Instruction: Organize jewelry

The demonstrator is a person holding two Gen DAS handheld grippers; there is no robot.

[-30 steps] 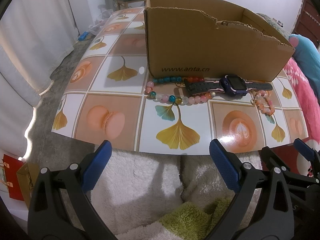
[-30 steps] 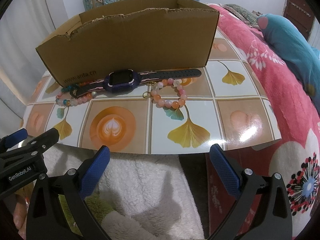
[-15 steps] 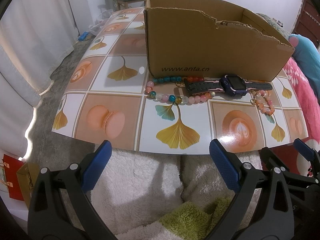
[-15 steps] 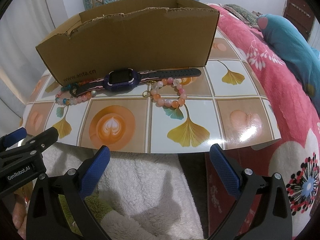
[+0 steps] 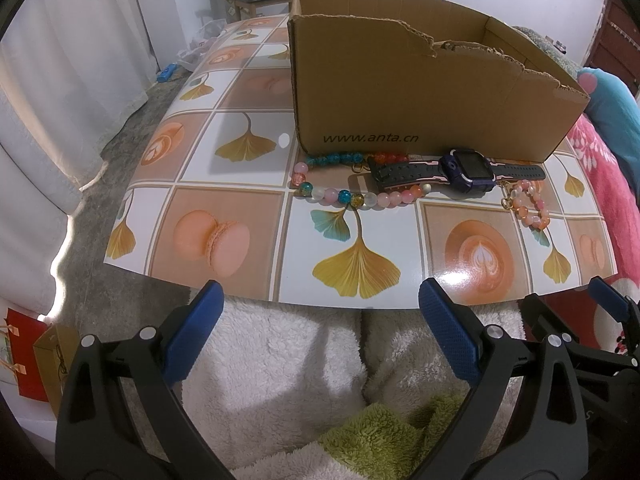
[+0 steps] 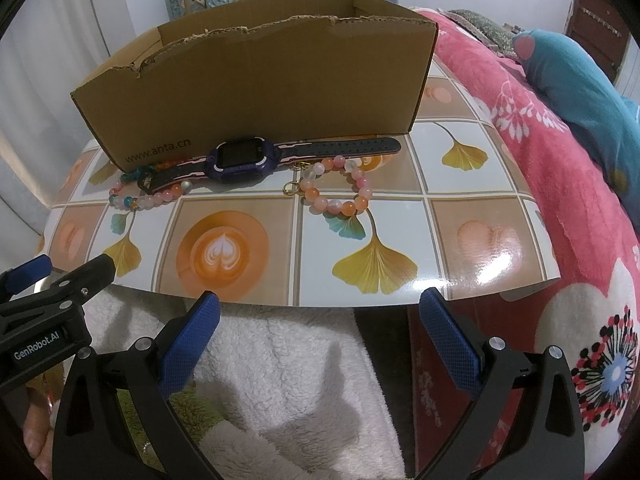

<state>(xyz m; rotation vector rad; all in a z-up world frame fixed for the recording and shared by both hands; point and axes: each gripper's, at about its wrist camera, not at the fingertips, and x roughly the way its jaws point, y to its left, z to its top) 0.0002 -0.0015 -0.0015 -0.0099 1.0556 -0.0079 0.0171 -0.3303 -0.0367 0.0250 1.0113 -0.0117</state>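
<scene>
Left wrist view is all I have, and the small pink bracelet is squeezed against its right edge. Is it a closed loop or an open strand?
Observer: A closed loop. In the right wrist view the pink bracelet lies flat on the table, with a gold clasp ring at its left end.
Operator: Is the right gripper free? I only see its side.
Observer: Yes. The right gripper is open with nothing between its fingers, and it hangs short of the table's near edge.
Operator: Which piece sits straight ahead of it?
Observer: The pink bracelet, roughly centred between its fingers. The watch lies further back and to the left.
</scene>
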